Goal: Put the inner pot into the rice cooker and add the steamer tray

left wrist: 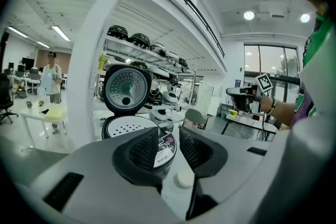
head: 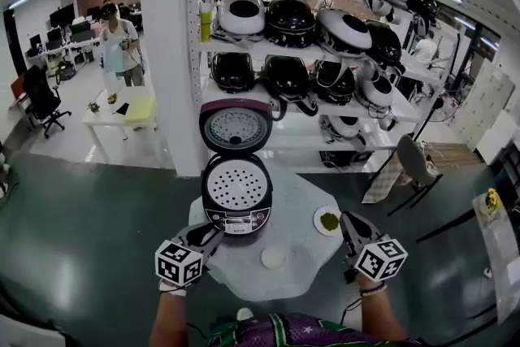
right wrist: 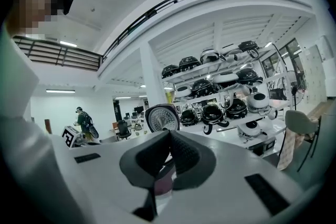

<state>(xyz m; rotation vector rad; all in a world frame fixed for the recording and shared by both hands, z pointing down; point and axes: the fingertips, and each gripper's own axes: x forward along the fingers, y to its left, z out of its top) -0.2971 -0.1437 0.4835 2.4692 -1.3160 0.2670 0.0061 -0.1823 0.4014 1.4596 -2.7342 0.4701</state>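
Rice cooker (head: 236, 215) at the far side of a round white table (head: 302, 260), lid (head: 236, 126) swung up and back toward the shelves. White perforated steamer tray (head: 236, 186) seated in the cooker's mouth. Left gripper (head: 216, 231) just beside the cooker's front left corner, jaws parted, nothing gripped, only the control panel beyond them. Right gripper (head: 348, 219) off to the right near a small dish of green stuff (head: 327, 220), jaws clenched together, empty. White round disc (head: 273, 258) on the table between the two.

Brand word, apparently "SUPOR", on the pale strip of the rice cooker (left wrist: 167, 145) control panel, seen in the left gripper view; other panel markings too small to read
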